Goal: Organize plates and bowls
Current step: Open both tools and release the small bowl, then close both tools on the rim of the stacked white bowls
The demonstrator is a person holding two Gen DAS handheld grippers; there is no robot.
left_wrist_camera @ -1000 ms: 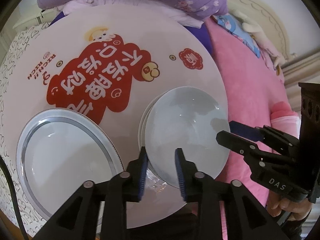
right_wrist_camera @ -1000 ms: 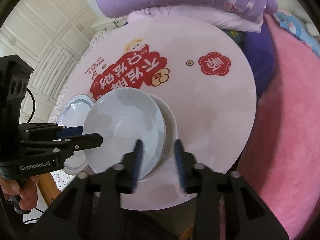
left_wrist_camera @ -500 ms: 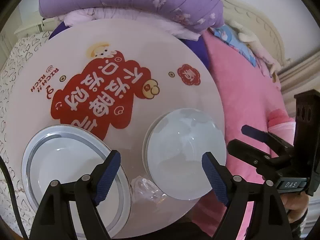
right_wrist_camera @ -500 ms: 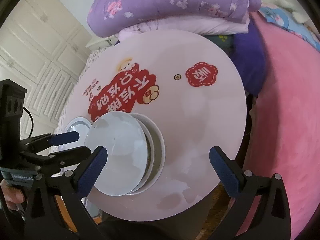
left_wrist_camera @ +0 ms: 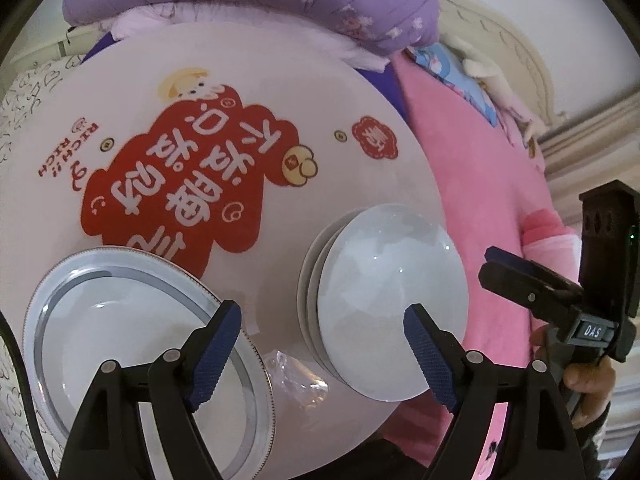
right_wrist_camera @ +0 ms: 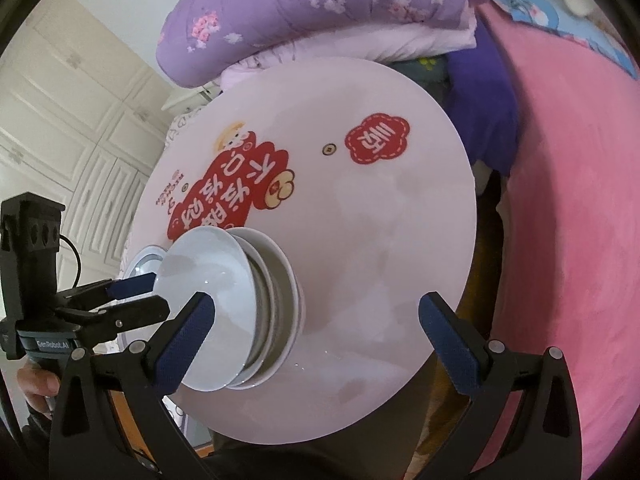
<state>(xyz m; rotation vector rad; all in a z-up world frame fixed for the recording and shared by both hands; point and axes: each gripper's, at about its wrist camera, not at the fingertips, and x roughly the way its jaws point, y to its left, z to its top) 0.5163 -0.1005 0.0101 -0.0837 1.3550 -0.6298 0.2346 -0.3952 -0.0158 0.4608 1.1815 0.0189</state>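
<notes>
Left wrist view cuts off the lower-left edge of the wide silver-rimmed white plate (left_wrist_camera: 132, 344) behind the left gripper (left_wrist_camera: 320, 356) at about 7 o'clock, and a crumpled scrap of clear plastic film (left_wrist_camera: 296, 376) between that plate and the bowls is hard to make out. The stack of glossy pale blue-white ceramic bowls (left_wrist_camera: 384, 300) sits at about 5 o'clock on the round white table with red cartoon lettering (left_wrist_camera: 280, 92), close to its near rim; the top bowl's inside is smooth and reflective, and only thin edges of the bowls beneath show here. In the right wrist view the same stack (right_wrist_camera: 240, 312) lies at about 8 o'clock and its side shows at least three nested bowls, though the exact count is uncertain where rims overlap. One rimmed plate is visible, mostly hidden behind the stack there (right_wrist_camera: 146, 264). The left gripper's blue-padded fingers are spread wide with nothing between them, one over the plate and one over the stack's near edge. The right gripper (right_wrist_camera: 320, 332) is likewise spread wide and empty, its left finger crossing the top bowl. A purple floral quilt (left_wrist_camera: 248, 4) and pink blanket (left_wrist_camera: 480, 168) lie beyond the table.
</notes>
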